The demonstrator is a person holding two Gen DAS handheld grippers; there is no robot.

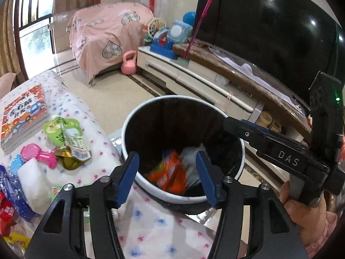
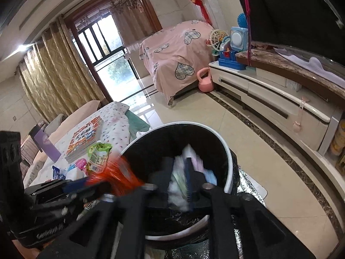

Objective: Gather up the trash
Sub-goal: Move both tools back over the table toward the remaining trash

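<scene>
A white-rimmed bin point(image 1: 241, 151) with a black liner stands beside the table. My left gripper point(image 1: 167, 172) is open and empty over its mouth. An orange wrapper point(image 1: 170, 173) lies inside the bin, blurred, with clear plastic beside it. My right gripper point(image 2: 180, 183) is over the bin point(image 2: 228, 151) and shut on a crumpled white and pale wrapper point(image 2: 177, 185). The orange wrapper point(image 2: 116, 172) shows as a blur at the bin's left edge. A green pouch point(image 1: 64, 138) lies on the table; it also shows in the right wrist view point(image 2: 98, 154).
The table has a flowered white cloth point(image 1: 151, 233) with a book point(image 1: 22, 116), a pink toy point(image 1: 38, 154), a white block point(image 1: 32, 183) and blue and red wrappers point(image 1: 8, 194). A TV cabinet point(image 1: 194, 75) and TV point(image 1: 269, 21) stand right. A pink kettlebell point(image 1: 129, 62) sits on the floor.
</scene>
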